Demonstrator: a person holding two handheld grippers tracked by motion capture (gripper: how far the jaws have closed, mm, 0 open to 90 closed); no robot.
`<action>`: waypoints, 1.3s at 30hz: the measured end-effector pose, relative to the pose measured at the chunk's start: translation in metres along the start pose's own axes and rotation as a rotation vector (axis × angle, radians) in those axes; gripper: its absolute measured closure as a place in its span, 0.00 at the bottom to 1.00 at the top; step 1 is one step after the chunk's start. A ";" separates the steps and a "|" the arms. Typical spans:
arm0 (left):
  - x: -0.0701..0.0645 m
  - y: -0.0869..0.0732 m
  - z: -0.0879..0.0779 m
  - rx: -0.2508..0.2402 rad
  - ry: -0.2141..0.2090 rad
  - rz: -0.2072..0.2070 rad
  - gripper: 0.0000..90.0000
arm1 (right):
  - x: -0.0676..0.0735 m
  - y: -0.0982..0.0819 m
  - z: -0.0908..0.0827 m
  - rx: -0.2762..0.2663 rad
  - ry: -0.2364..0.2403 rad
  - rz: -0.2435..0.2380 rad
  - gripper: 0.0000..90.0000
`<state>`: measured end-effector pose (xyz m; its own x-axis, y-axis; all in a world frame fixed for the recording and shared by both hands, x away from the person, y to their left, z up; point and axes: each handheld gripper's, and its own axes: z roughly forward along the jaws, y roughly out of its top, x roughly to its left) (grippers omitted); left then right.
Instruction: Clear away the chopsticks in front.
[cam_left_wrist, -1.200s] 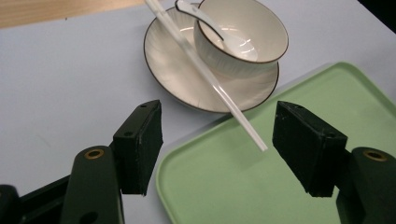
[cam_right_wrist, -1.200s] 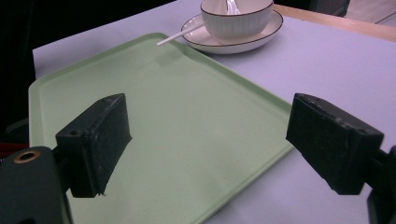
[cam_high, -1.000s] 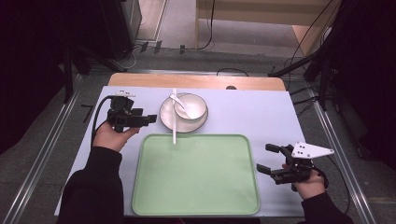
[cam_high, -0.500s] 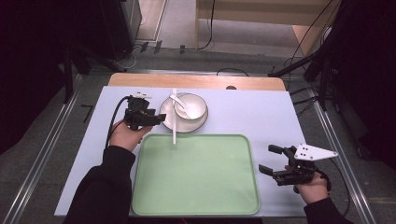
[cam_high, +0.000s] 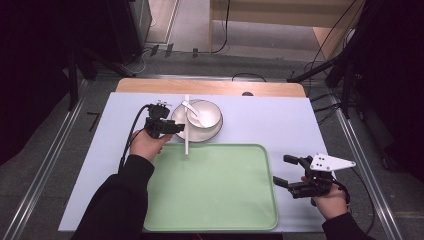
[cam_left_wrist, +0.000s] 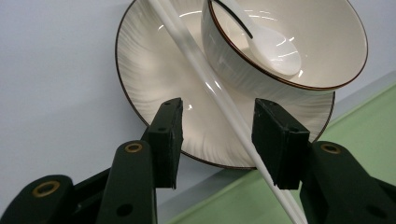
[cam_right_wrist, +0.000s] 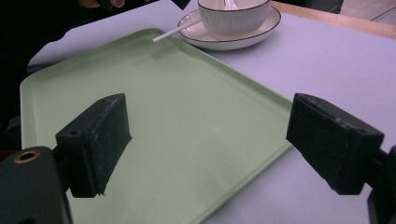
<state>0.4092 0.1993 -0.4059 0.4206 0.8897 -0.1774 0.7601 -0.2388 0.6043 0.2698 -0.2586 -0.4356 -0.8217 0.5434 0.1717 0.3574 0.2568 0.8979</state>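
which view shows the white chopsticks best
The left gripper view: the chopsticks run close up across the plate. The high view shows them small; the right gripper view shows just the tip over the tray.

green tray (cam_high: 215, 200), white bowl (cam_high: 204, 114), white chopsticks (cam_high: 187, 125)

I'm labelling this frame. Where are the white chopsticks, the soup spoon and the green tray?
white chopsticks (cam_left_wrist: 219, 95), left gripper view, mid shaft over the plate.
soup spoon (cam_left_wrist: 280, 53), left gripper view, its scoop inside the bowl.
green tray (cam_high: 215, 190), high view, bare middle of its floor.
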 end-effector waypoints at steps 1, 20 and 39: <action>0.000 0.000 0.000 0.000 0.000 0.000 0.60 | 0.000 0.000 0.000 0.000 0.000 0.000 0.16; 0.000 -0.002 0.023 0.057 0.010 -0.006 0.67 | 0.003 -0.005 -0.012 -0.007 -0.024 0.011 0.16; 0.015 0.004 0.043 0.070 0.012 -0.143 0.88 | 0.003 -0.006 -0.012 -0.005 -0.022 0.012 0.16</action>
<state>0.4398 0.1951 -0.4401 0.2998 0.9210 -0.2488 0.8447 -0.1351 0.5178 0.2601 -0.2683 -0.4355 -0.8075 0.5637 0.1738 0.3649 0.2459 0.8980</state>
